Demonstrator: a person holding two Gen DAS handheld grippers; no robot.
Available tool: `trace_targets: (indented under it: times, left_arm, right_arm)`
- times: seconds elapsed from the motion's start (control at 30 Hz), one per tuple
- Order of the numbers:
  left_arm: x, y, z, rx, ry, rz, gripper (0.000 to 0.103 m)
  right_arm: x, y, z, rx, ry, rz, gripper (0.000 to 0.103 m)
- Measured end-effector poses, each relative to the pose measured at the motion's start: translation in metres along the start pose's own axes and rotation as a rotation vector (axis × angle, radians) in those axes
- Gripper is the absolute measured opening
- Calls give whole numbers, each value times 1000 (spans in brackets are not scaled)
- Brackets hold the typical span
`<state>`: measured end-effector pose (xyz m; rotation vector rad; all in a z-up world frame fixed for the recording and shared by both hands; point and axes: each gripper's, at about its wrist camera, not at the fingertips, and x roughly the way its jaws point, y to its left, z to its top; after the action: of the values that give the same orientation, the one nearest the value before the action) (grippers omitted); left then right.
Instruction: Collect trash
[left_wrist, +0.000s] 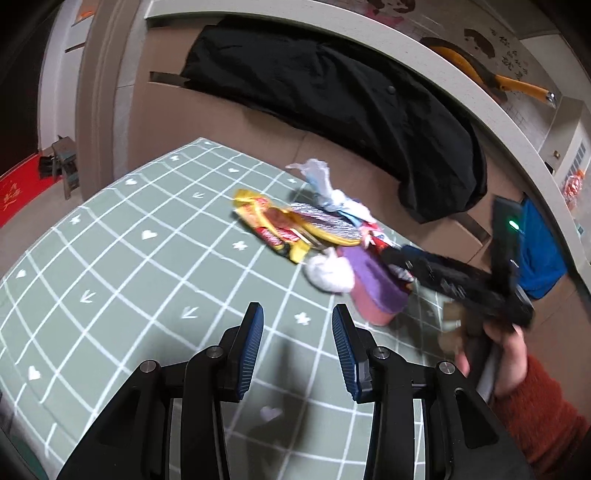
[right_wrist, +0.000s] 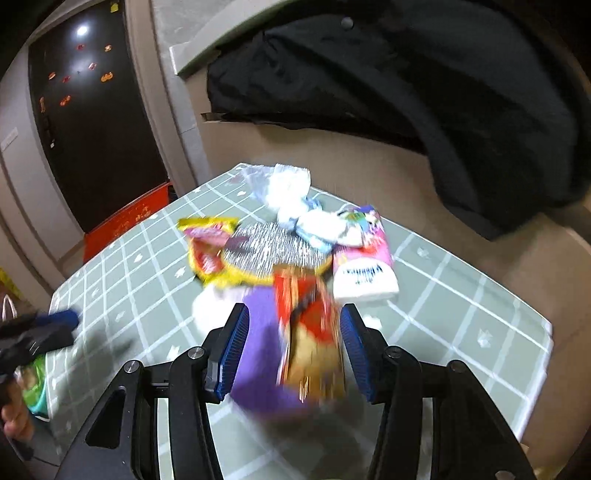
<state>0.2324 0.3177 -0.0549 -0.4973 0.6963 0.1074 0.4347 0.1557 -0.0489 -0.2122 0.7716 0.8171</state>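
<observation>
A heap of trash lies on the green checked tablecloth (left_wrist: 129, 280): a yellow snack packet (left_wrist: 266, 221), a silver striped disc (left_wrist: 325, 221), a white tissue ball (left_wrist: 328, 273), a purple and pink cup (left_wrist: 373, 291) and crumpled white plastic (left_wrist: 321, 181). My left gripper (left_wrist: 297, 332) hangs open over bare cloth, short of the heap. My right gripper (left_wrist: 397, 260) reaches in from the right to the cup's mouth. In its own view the right gripper (right_wrist: 293, 332) is open around a blurred red and gold wrapper (right_wrist: 310, 332) and the purple cup (right_wrist: 258, 350); the pads do not press on them.
A black coat (left_wrist: 332, 85) drapes over cardboard boxes behind the table. A pink and white packet (right_wrist: 364, 266) lies at the heap's right. The table's far corner (right_wrist: 546, 332) is close. A blue bag (left_wrist: 539, 251) sits beyond it. A dark door (right_wrist: 92, 110) stands at the left.
</observation>
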Motion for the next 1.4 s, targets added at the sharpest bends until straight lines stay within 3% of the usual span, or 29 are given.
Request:
trace_targets:
  times: [0.2, 0.37, 0.53, 0.77, 0.9, 1.03, 1.07, 1.13, 1.2, 1.4]
  left_arm:
    - [-8, 19, 4, -33, -20, 9, 40]
    - [1, 18, 5, -56, -6, -29, 40]
    - [17, 0, 2, -11, 22, -59, 40]
    - [62, -23, 11, -36, 84, -90, 41]
    - [95, -26, 20, -86, 102, -3, 41]
    - [120, -24, 21, -157, 163, 18, 39]
    - [123, -23, 19, -171, 184, 13, 38]
    - [123, -26, 17, -173, 184, 4, 17]
    - [113, -32, 14, -134, 169, -4, 9]
    - [52, -31, -1, -72, 80, -25, 7]
  right_arm:
    - [42, -3, 7, 29, 133, 106, 42]
    - [15, 18, -24, -30, 141, 182, 42]
    - [-22, 21, -58, -16, 161, 205, 42]
    - [-74, 13, -91, -8, 112, 82, 43]
    - [-100, 1, -102, 48, 63, 66, 43]
    - [-120, -5, -109, 70, 17, 28, 43]
    - [-123, -5, -110, 71, 10, 16, 43]
    - [-132, -5, -113, 70, -4, 4, 43]
    - [-139, -3, -114, 67, -12, 7, 43]
    - [-128, 15, -108, 64, -1, 67, 43]
